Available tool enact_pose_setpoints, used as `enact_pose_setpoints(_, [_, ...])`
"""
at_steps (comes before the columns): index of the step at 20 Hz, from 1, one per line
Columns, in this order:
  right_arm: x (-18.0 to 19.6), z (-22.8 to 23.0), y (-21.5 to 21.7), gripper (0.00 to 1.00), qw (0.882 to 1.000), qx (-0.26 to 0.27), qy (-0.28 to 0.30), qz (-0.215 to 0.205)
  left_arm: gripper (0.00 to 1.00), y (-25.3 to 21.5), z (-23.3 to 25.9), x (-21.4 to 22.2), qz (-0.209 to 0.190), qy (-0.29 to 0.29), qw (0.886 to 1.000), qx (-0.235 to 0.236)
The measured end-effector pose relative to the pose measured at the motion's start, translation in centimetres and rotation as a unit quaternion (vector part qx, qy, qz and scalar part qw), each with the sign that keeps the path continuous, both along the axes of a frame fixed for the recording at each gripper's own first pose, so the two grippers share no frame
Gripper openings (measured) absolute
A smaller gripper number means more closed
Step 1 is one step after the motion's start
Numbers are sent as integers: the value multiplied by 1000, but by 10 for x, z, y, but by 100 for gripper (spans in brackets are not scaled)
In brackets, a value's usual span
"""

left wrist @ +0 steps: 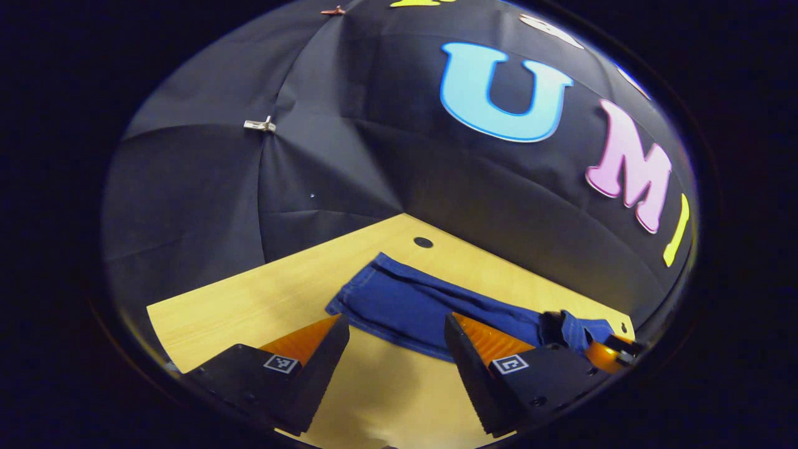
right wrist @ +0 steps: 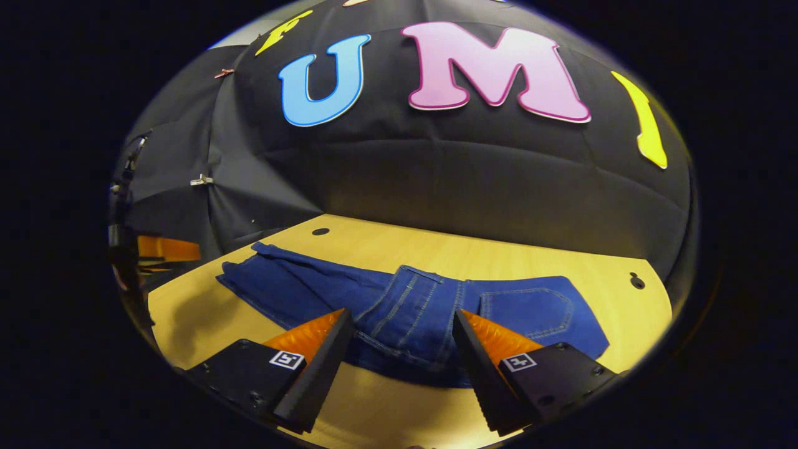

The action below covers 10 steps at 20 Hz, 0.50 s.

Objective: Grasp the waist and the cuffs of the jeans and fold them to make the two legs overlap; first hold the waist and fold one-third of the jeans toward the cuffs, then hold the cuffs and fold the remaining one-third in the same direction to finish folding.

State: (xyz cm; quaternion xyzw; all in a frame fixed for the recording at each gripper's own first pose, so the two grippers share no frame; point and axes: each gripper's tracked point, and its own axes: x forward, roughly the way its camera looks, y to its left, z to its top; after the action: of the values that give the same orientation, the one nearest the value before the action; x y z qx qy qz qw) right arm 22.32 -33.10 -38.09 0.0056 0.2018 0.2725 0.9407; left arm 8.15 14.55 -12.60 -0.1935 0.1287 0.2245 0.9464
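Blue jeans [right wrist: 411, 305] lie flat on the wooden table [right wrist: 499, 255], waist end to the right with a back pocket facing up, legs stretching left toward the far corner. My right gripper [right wrist: 402, 330] hovers open just in front of the waist, nothing between its fingers. In the left gripper view the leg cuffs [left wrist: 380, 293] lie ahead on the table, and my left gripper [left wrist: 396, 333] is open above the near edge of the legs. The other gripper [left wrist: 608, 349] shows at the far right of that view, near the waist end of the jeans.
Black cloth walls close the table on the far sides. Small round holes [right wrist: 320, 231] mark the tabletop near its back corners. Bare wood [left wrist: 249, 305] lies left of the cuffs and in front of the jeans.
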Motion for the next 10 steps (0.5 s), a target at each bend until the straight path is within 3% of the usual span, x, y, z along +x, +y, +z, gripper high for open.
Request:
enact_pose_setpoints(3, [-12,1,-27,98,1000,-3,-6,-18,97,44,-30,28,24,32,999,2])
enact_pose_setpoints(6, [-25,-4,-46,98,1000,-8,5,-27,97,54,-59,47,32,59,998,-19])
enact_pose_setpoints(10, [-36,-16,-65,98,999,-29,18,-38,97,59,-86,52,45,118,992,7])
